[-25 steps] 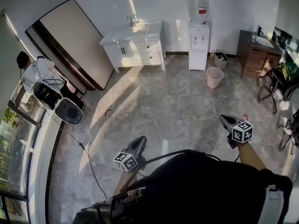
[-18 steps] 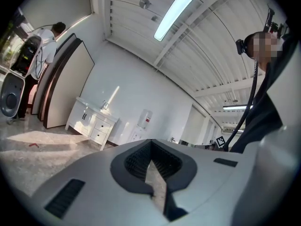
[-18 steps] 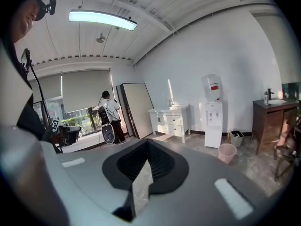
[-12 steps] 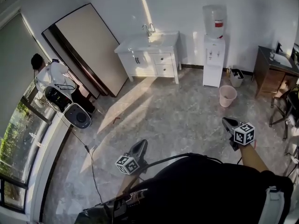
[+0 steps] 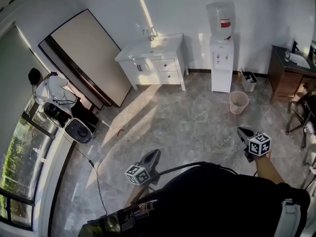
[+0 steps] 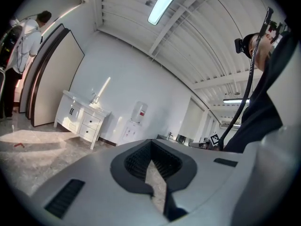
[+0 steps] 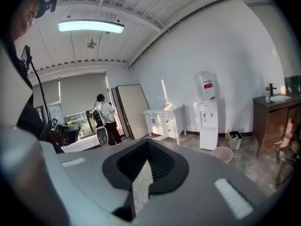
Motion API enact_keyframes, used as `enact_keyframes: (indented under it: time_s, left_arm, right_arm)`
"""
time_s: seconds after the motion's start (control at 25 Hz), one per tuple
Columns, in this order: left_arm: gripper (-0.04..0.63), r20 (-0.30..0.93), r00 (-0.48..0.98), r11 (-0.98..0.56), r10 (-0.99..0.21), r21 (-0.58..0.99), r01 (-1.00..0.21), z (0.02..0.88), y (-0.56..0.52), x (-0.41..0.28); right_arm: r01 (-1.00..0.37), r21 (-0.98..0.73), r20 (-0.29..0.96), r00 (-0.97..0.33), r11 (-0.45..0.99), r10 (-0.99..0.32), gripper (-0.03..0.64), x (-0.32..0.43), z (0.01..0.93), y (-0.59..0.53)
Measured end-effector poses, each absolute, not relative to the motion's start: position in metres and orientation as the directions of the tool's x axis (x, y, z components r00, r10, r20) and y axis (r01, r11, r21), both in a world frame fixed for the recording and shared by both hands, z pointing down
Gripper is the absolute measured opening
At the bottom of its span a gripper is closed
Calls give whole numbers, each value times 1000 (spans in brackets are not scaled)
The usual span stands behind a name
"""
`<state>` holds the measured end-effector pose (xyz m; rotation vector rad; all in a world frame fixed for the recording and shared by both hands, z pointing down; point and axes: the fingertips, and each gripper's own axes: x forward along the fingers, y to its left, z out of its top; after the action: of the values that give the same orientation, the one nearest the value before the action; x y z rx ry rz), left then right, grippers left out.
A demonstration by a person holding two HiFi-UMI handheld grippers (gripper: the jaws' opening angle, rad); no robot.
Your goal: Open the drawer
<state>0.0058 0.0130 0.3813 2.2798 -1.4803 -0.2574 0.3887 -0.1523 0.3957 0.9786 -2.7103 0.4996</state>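
Grey marble floor (image 5: 192,117) runs to a white drawer cabinet (image 5: 154,62); left gripper (image 5: 154,153) and right gripper (image 5: 241,131) jaws closed, empty.

Floor (image 5: 187,117): grey stone-look tile, polished and glossy.
White cabinet (image 5: 155,65), upper centre: smooth painted finish.
Tap (image 5: 148,32): shiny metal.
Water dispenser (image 5: 221,68): white plastic; translucent bottle (image 5: 220,15).
Bin (image 5: 238,102): pink plastic.
Dark cabinet (image 5: 286,78), right edge: wood.
Leaning board (image 5: 86,48), upper left: matt beige face.
Left gripper (image 6: 150,145), right gripper (image 7: 147,145): matt grey plastic shells, black ribbed pads (image 6: 135,161).
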Motion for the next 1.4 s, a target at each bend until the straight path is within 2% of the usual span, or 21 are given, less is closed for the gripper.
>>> enact_keyframes:
  time_s: [0.4, 0.8, 1.12, 1.4]
  left_arm:
    - [0, 47, 534, -456, -844, 461, -761, 401, -91, -3]
    - [0, 8, 632, -558, -775, 462, -690, 396, -205, -102]
    - [0, 18, 637, -559, -771, 461, -689, 404, -255, -191]
    - [0, 14, 603, -525, -797, 475, -706, 411, -279, -227]
  right_arm:
    - [-751, -234, 343, -658, 618, -670, 2, 400, 411, -202]
    - [-817, -198, 327, -576, 542, -749, 2, 304, 389, -270]
    - [-805, -176, 331, -591, 567, -736, 2, 208, 381, -314]
    - [-774, -161, 341, -626, 613, -701, 2, 166, 379, -355]
